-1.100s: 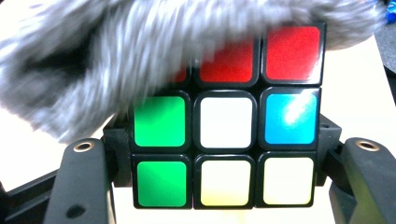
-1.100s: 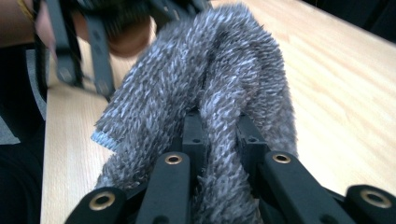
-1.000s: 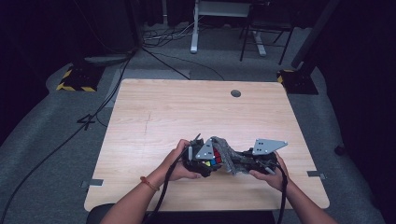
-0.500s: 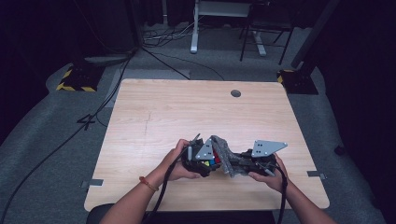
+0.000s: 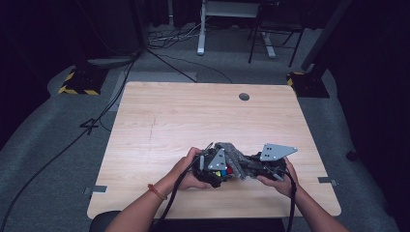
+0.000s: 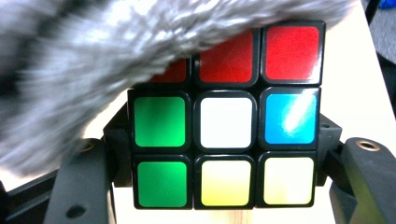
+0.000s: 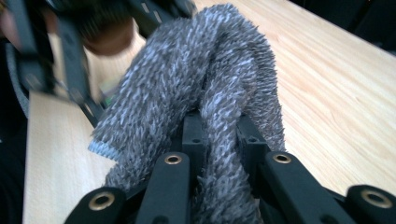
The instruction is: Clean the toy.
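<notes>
Dark floor and black curtains surround the pale wooden table [image 5: 193,121], with cables and a desk frame on the grey carpet beyond its far edge. From the high view, your two forearms come in over the near edge, and both hands meet close to that edge, a little right of its middle. Your left gripper [image 5: 216,170] holds a colour cube [image 5: 223,172], whose bright squares peek out between the black parts. Your right gripper [image 5: 251,166] sits just beside it, carrying a grey fuzzy cloth [image 5: 233,153] that drapes over the cube's top. A round hole [image 5: 244,96] lies near the far edge of the table, well apart from your hands.

From the left gripper view, the cube [image 6: 226,126] sits squarely between the two black jaws, which press on its left and right sides. You see a row of red squares at the top, then green, white and blue, then green and two yellow. The cloth [image 6: 93,70] is blurred and lies across the cube's upper left, touching it and hiding part of the red row.

From the right gripper view, your jaws are pinching the cloth [image 7: 210,93], which bunches between them and stretches away over the table [image 7: 336,93]. Beyond its far end your left gripper [image 7: 70,56] shows blurred and dark at the upper left.
</notes>
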`<action>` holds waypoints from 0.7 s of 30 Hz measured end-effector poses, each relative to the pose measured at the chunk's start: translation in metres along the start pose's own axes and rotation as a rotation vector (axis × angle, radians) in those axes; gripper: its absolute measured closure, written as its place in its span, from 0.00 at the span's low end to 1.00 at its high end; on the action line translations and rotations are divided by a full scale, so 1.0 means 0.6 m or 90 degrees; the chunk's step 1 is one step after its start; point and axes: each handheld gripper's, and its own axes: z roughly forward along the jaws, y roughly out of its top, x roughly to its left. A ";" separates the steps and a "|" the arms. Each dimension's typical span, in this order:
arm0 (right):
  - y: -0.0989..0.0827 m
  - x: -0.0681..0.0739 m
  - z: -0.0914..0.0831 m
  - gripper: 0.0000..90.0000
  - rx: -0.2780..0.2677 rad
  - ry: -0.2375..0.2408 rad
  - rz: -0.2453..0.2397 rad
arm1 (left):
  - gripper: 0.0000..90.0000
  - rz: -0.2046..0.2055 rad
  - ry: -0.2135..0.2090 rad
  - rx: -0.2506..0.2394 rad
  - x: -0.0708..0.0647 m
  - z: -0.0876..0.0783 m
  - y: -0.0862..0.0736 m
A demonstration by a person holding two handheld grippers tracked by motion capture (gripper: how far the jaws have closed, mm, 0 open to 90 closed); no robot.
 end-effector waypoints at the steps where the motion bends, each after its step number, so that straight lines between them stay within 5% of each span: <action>1: -0.003 -0.003 0.000 0.87 0.004 0.000 0.004 | 0.37 -0.002 0.004 -0.007 0.002 -0.005 -0.001; 10: -0.002 0.007 -0.003 0.87 -0.005 0.025 -0.007 | 0.37 -0.018 0.028 -0.021 0.017 -0.032 -0.008; 21: 0.021 0.035 -0.007 0.87 -0.041 0.040 -0.042 | 0.37 0.007 -0.001 0.031 -0.010 0.017 0.000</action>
